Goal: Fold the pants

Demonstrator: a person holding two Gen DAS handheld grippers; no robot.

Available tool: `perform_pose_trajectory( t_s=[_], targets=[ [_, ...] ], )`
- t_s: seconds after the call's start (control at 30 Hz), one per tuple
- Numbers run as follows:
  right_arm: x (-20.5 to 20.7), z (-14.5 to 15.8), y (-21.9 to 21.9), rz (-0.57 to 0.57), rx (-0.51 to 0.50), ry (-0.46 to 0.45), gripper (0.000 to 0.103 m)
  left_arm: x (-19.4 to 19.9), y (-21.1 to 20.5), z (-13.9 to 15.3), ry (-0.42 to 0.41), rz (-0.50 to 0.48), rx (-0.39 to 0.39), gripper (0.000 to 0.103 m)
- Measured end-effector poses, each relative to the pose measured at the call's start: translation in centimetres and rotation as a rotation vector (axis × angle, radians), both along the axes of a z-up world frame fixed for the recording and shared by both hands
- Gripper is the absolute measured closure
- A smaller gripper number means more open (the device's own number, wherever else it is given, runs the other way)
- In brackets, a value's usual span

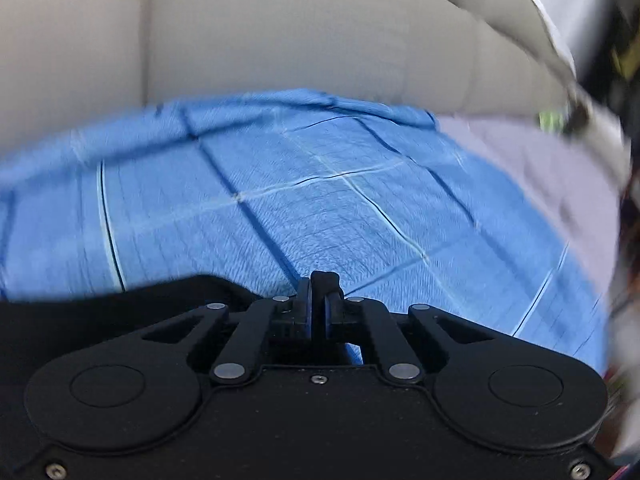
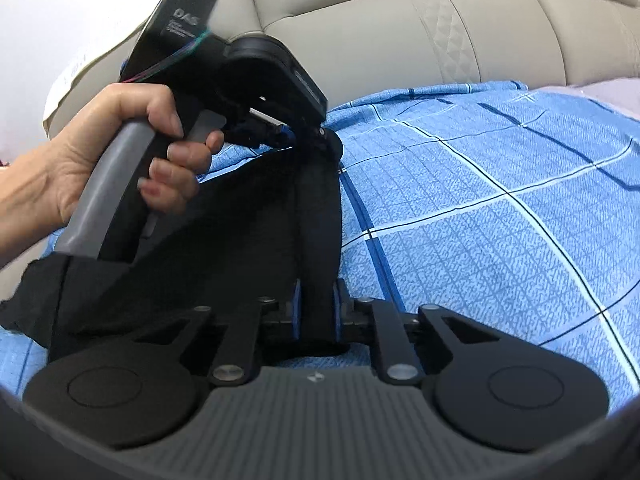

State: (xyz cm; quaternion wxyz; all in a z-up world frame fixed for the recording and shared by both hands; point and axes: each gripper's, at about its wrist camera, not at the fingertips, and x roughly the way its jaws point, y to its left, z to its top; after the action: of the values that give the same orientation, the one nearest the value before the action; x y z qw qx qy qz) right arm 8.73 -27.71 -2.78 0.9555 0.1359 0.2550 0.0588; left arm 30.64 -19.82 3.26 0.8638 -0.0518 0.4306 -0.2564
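The left-wrist view is motion-blurred, cutting off most of the black pants [image 2: 224, 248]. Bunched on the blue checked sheet [image 2: 500, 220], they are pinched by both the left tongs [image 1: 319, 280] and right tongs [image 2: 316, 300]

Pants [image 2: 240, 248] lie on the bed sheet [image 2: 500, 240], left of centre; headboard [image 2: 400, 28] behind; left tool [image 2: 316, 136] at their far edge

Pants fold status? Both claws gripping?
Done: black pants picked up off the blue checked sheet. In hand: right claw and left claw both pinch black fabric, cloth hanging between them. Left: no finished fold visible yet.
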Motion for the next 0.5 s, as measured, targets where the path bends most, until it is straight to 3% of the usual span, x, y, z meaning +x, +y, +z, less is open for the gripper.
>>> perform_pose_trajectory(
  t_s=[0.13, 0.3, 0.5],
  targets=[
    [-0.2, 0.0, -0.8, -0.001, 0.06, 0.02, 0.087, 2.0, 2.6, -2.1, 0.165, 0.097, -0.188, 0.097],
    [-1.1, 0.1, -0.9, -0.019, 0.072, 0.036, 0.087, 1.4, 0.9, -1.1, 0.066, 0.055, -0.064, 0.097],
    [-2.0, -0.1, 0.0, -0.047, 0.056, 0.035, 0.088, 2.9, 1.8, -2.2, 0.246, 0.196, -0.194, 0.097]
  ],
)
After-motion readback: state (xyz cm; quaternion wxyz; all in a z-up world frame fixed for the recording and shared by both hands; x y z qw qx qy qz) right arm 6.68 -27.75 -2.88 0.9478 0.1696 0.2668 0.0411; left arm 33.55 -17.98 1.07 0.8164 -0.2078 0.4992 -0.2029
